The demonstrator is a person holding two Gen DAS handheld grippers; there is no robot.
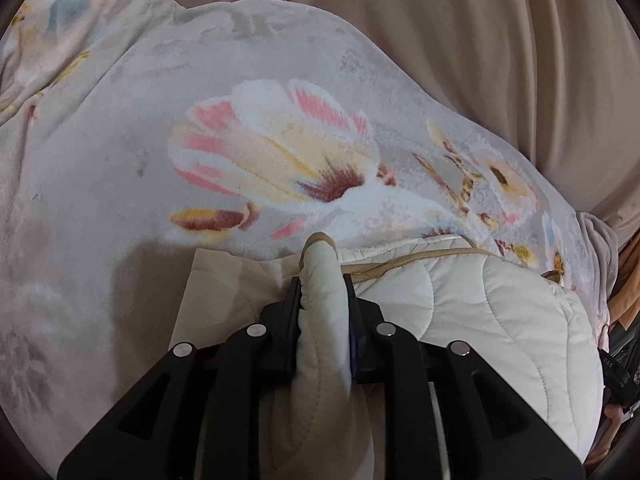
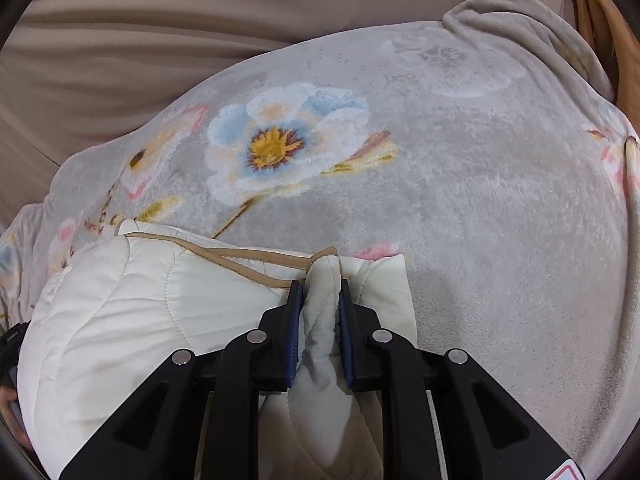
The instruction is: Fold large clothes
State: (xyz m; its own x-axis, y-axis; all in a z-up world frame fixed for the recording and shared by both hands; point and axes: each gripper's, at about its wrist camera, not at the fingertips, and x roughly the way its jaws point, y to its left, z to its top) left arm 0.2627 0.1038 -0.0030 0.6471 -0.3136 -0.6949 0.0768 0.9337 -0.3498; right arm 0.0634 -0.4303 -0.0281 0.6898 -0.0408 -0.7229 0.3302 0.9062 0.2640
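Between the dark pads of the left gripper sits a thick bunched fold of the cream quilted padded jacket with tan piping — the pads press on both sides of it, so the hold looks firm. The right gripper pinches a similar ridge of the same jacket, its blue-faced pads squeezing the padding flat. Each pinch seems to sit near an outer end of the tan-trimmed edge, probably so the span between stays taut and the fold lands straight. Just beyond both sets of fingertips the jacket's edge lies on the grey plush blanket with printed flowers, which gives it a soft, broad bed. Further out, past the blanket, hang beige draped curtains — well clear of the work.
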